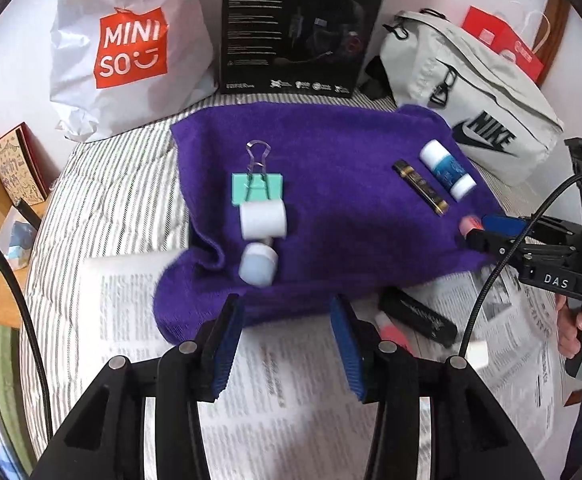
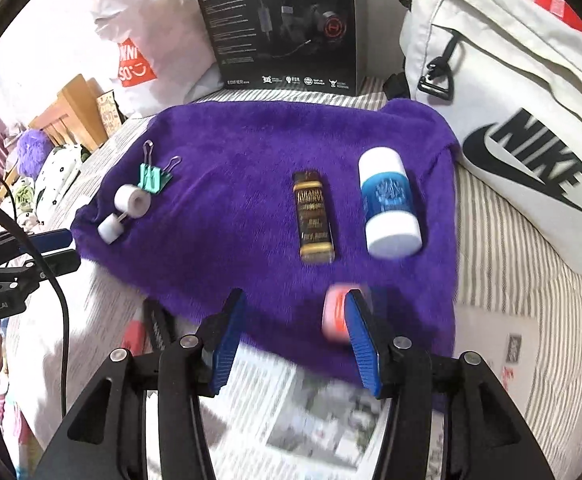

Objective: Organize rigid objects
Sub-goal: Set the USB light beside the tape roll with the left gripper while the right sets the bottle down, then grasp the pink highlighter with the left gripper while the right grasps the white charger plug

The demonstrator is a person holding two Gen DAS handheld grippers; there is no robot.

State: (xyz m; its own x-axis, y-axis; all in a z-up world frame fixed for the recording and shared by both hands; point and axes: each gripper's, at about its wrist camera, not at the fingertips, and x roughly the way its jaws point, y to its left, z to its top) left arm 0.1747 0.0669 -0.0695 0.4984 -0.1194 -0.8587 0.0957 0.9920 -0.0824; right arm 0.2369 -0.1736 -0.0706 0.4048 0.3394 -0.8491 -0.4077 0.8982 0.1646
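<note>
Purple towel [image 2: 251,184] w/ bare centre; both grippers' jaws wide; pink item [image 2: 333,312] near edge.

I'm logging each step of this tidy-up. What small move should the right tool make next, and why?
Probably ease the right tool slightly rightward, then close. Its jaws are open, and the pink object on the purple towel sits against the inner face of the right finger, off centre.

I saw a striped bed cover [image 1: 103,184] carrying everything. A purple towel [image 2: 251,152] and newspaper sheets [image 1: 291,392] lay spread on it. At its far edge rested a white shopping bag [image 1: 131,48], a black headset box [image 2: 279,28] and a grey Nike bag [image 1: 475,100].
</note>
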